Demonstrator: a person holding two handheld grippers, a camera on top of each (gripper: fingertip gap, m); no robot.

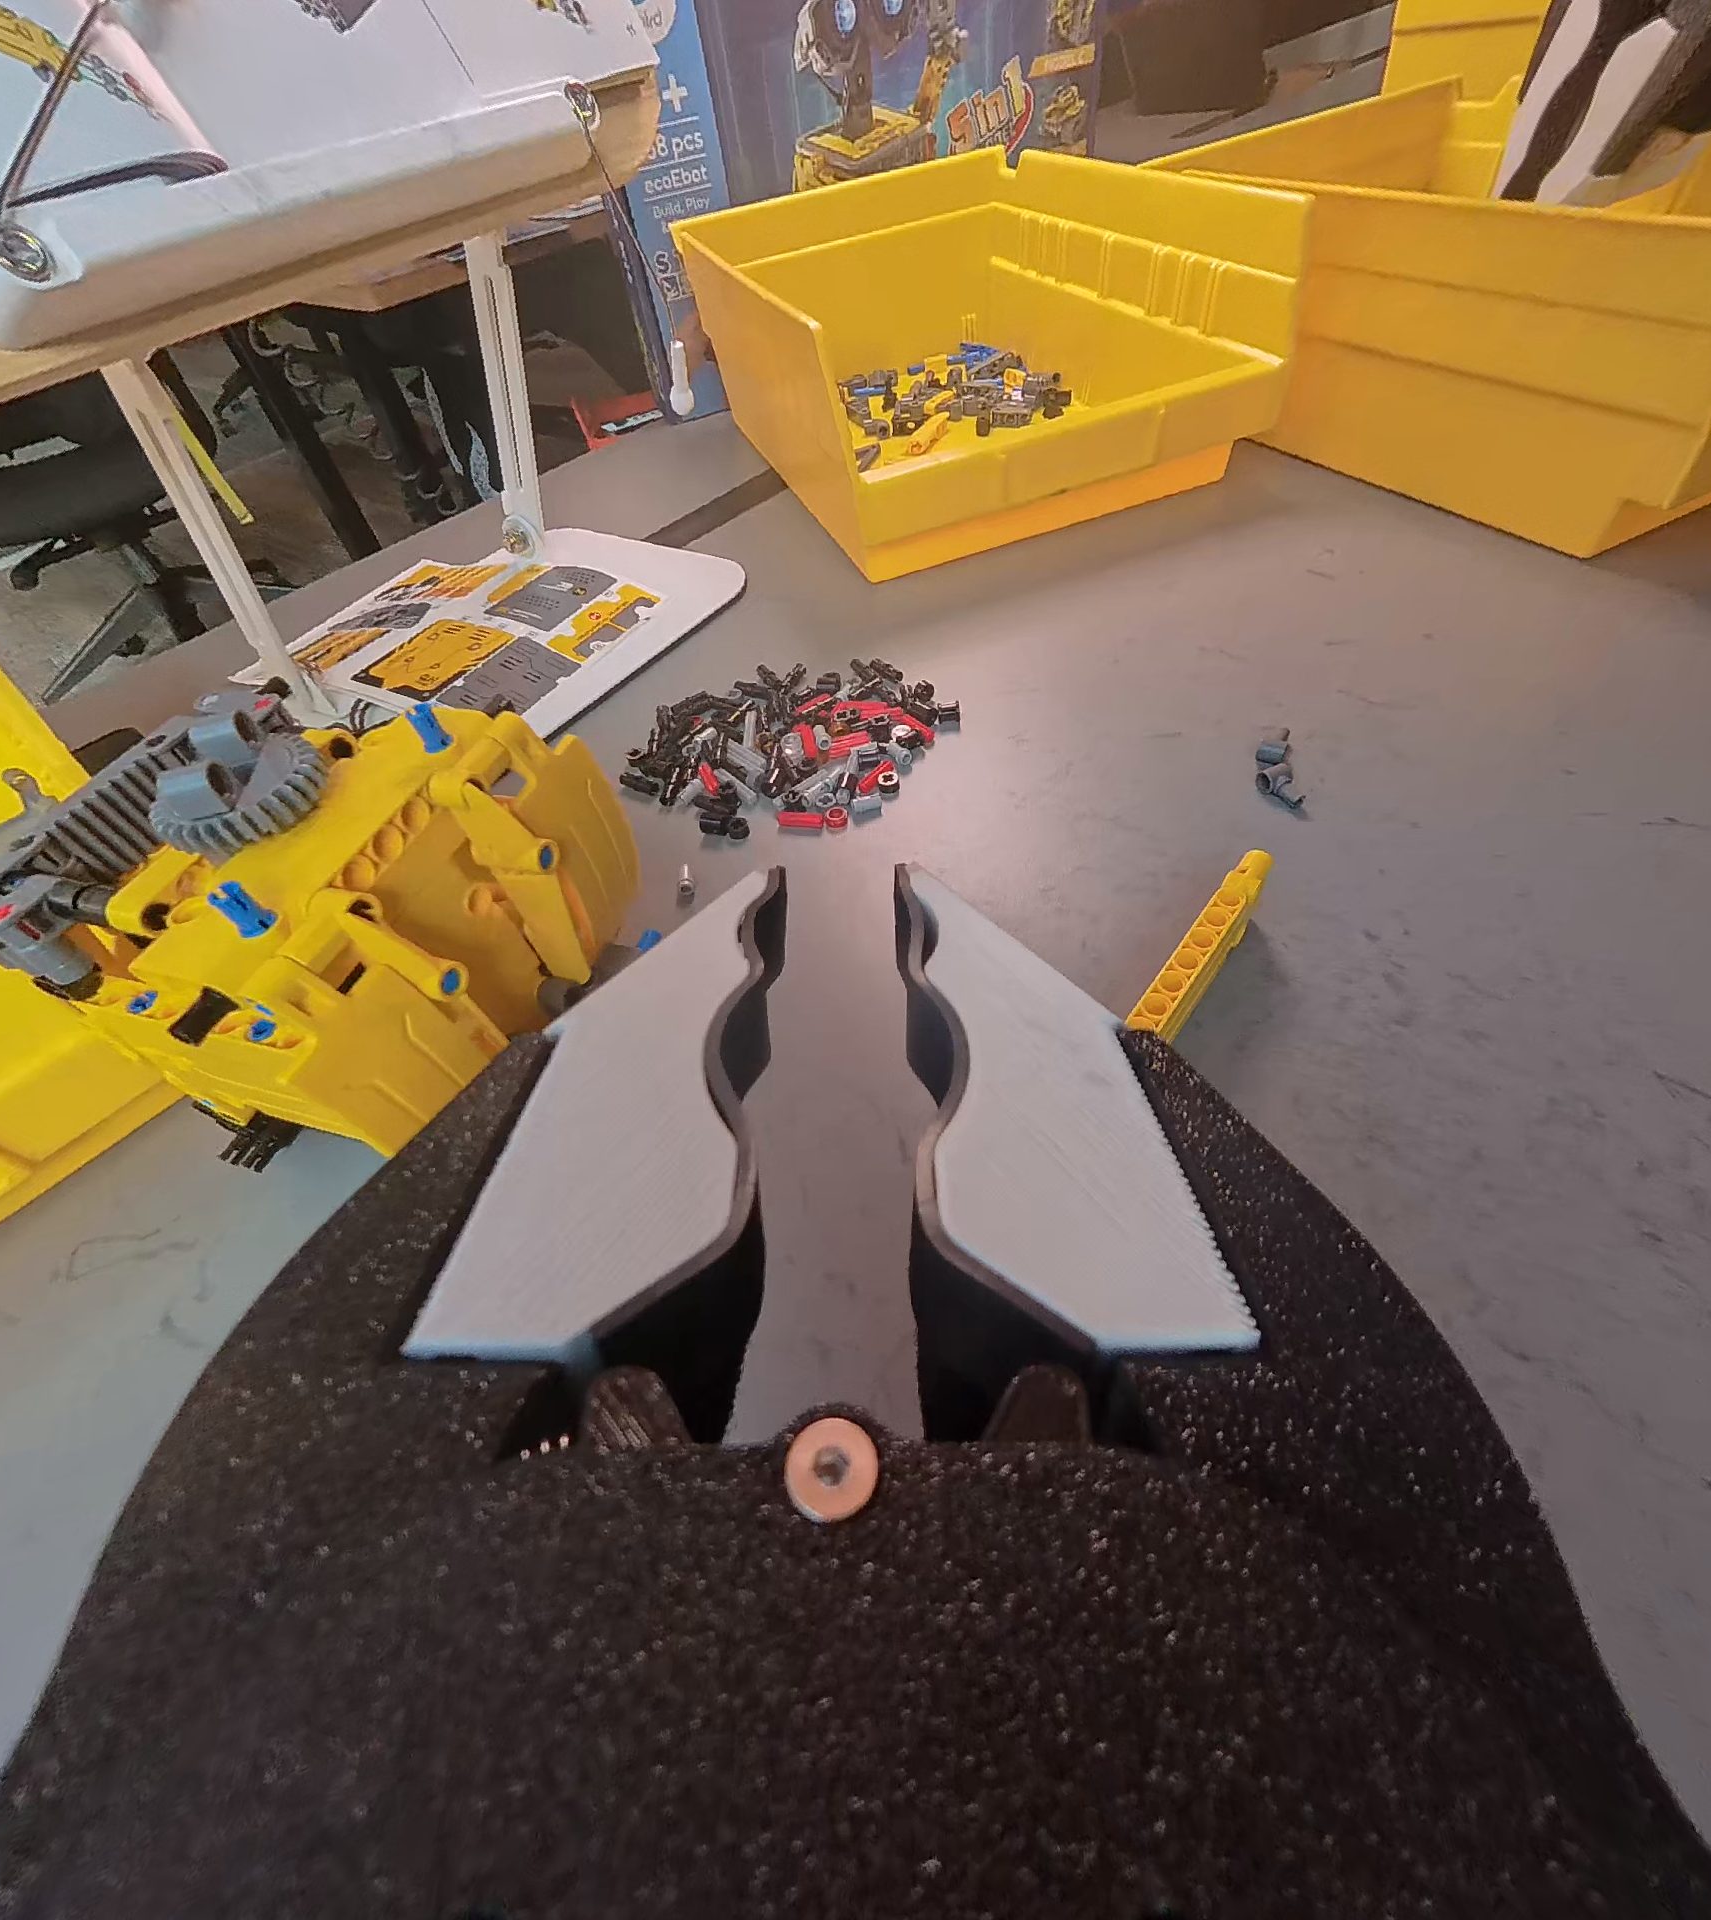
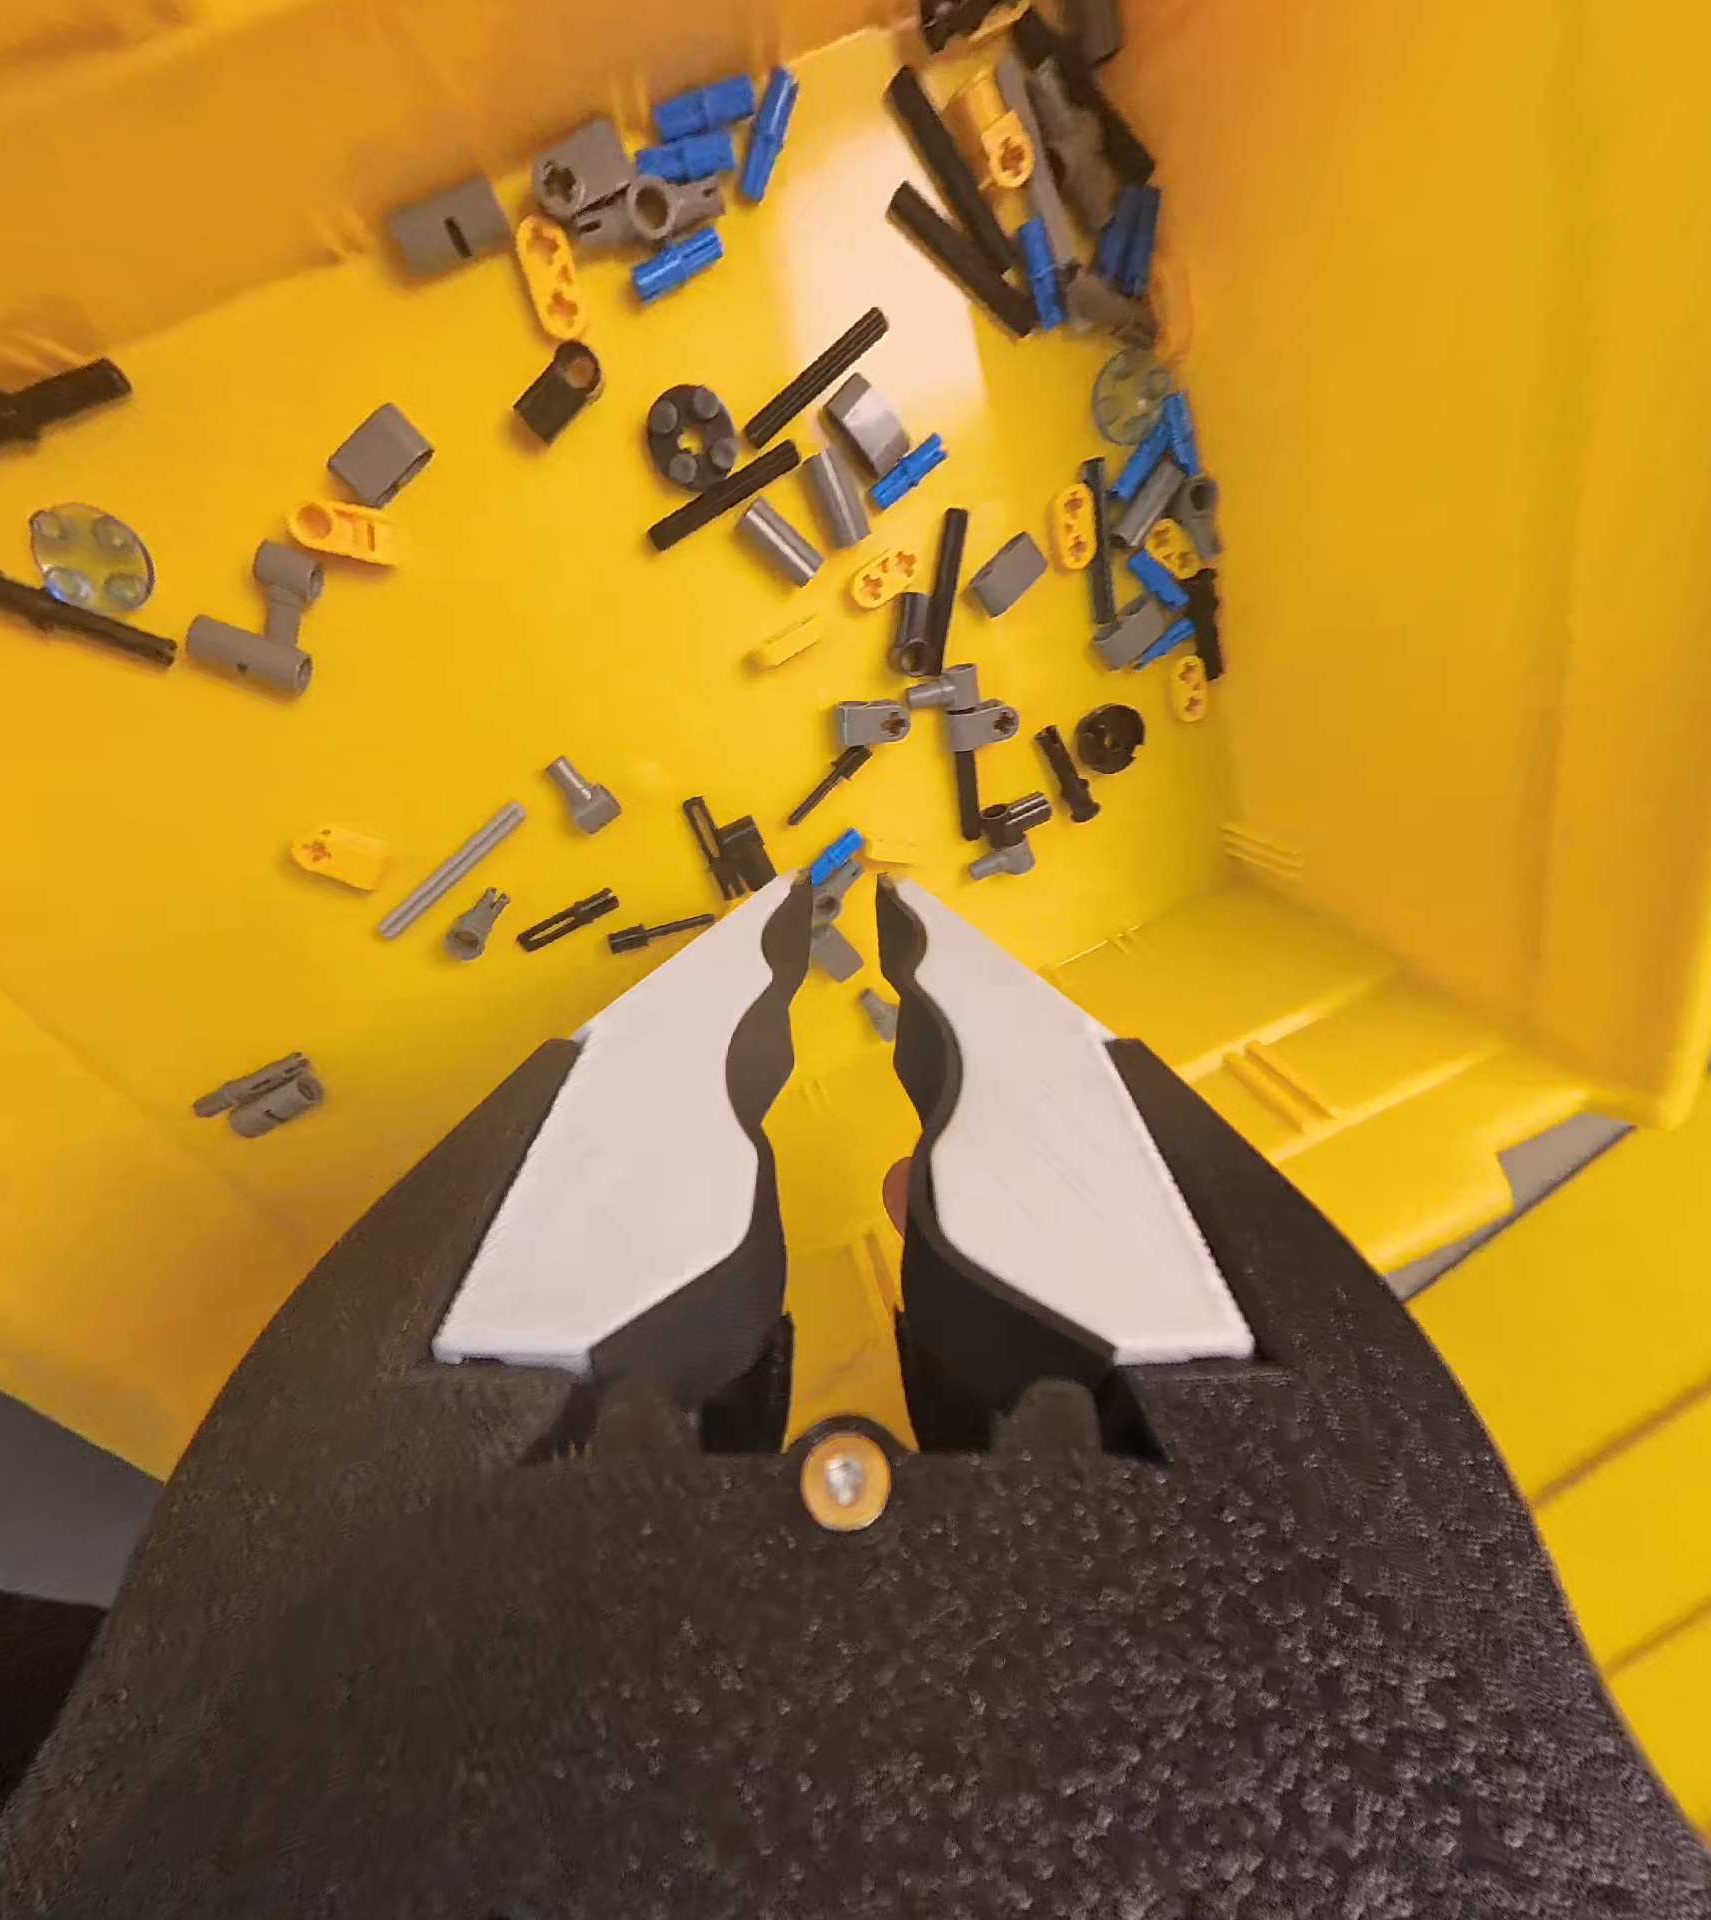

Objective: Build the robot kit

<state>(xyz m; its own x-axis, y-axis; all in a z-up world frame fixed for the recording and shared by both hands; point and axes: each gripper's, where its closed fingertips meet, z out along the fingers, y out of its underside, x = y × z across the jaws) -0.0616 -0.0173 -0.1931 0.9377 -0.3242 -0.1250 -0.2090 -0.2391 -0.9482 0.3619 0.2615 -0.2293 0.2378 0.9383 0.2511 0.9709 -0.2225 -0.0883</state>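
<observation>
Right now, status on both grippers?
Left gripper open, empty, above grey table; yellow brick model beside it. Right gripper open inside yellow plastic bin, tips at small blue-grey pin. Loose pieces crowd around.

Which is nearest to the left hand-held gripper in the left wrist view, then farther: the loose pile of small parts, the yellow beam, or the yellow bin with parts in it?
From the left hand-held gripper:
1. Yellow beam, just right of the fingertips.
2. Pile of small parts, straight ahead on the table.
3. Yellow bin, beyond the pile, slightly right.
</observation>
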